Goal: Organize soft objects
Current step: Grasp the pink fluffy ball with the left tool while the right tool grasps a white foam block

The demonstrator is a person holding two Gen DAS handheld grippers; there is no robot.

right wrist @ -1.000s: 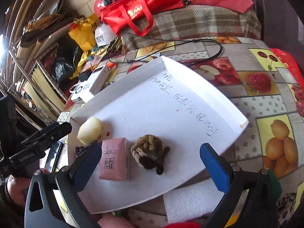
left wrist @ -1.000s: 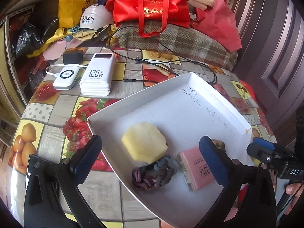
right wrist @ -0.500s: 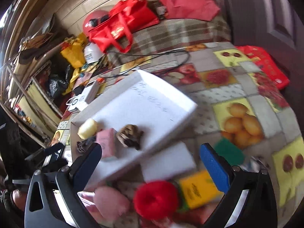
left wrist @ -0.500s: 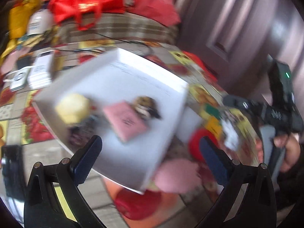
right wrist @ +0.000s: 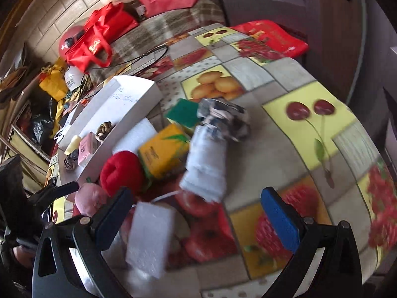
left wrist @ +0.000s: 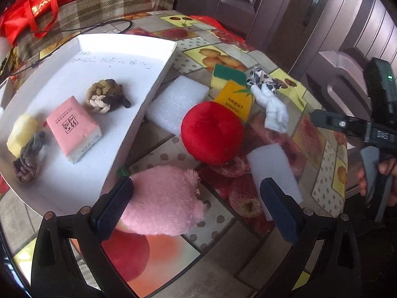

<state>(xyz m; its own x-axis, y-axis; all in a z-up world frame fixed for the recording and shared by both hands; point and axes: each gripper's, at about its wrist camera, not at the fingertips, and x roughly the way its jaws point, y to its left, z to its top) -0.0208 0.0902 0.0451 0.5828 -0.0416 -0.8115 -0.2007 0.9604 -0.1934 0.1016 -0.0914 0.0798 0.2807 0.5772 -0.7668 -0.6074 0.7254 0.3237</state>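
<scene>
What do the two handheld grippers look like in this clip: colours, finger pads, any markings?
Both match: black plastic frames with round metal rivets and two fingers tipped with textured blue pads. In the left wrist view the left gripper is in the foreground and the right gripper appears side-on, its black body showing white lettering and a small green light. The right gripper's pads look brighter blue.

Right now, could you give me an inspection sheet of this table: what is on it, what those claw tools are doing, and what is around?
Surface: fruit-print tablecloth, crowded.
Job's things: white tray holds yellow sponge, grey rope knot, pink packet, brown rope knot. Outside it: pink plush, red plush, two white foam blocks, yellow packet, green sponge, white sock.
Clutter: red bag on plaid cushion.
Grippers: left gripper open beside pink plush; right gripper open, empty.
Cables: black cable behind tray.
Surroundings: dark door, shelves at left.
</scene>
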